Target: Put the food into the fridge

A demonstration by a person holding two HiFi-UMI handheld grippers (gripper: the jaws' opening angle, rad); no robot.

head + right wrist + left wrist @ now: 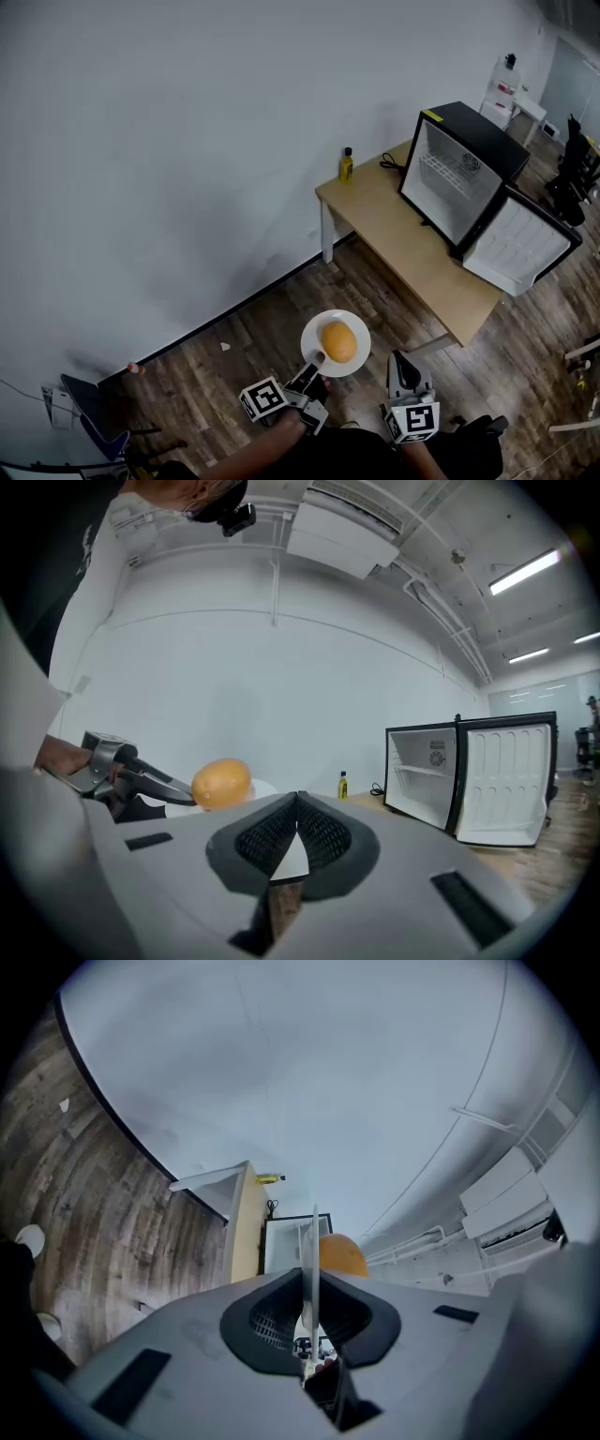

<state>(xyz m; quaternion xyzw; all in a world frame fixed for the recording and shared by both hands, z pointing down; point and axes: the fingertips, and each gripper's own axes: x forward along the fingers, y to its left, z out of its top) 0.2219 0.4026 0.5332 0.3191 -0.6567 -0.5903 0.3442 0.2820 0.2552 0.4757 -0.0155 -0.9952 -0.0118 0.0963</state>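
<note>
Resting loose on a stiff plate (314,334) clamped at its rim by the left gripper (316,362), round food (338,341) could roll; right gripper (401,362) is closed, empty.

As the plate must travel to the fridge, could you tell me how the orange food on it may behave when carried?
The orange food looks rounded and lies loose on the shallow white plate, so it would probably roll if the plate tilts. The left gripper clamps just one edge, so the plate may tend to dip.
</note>
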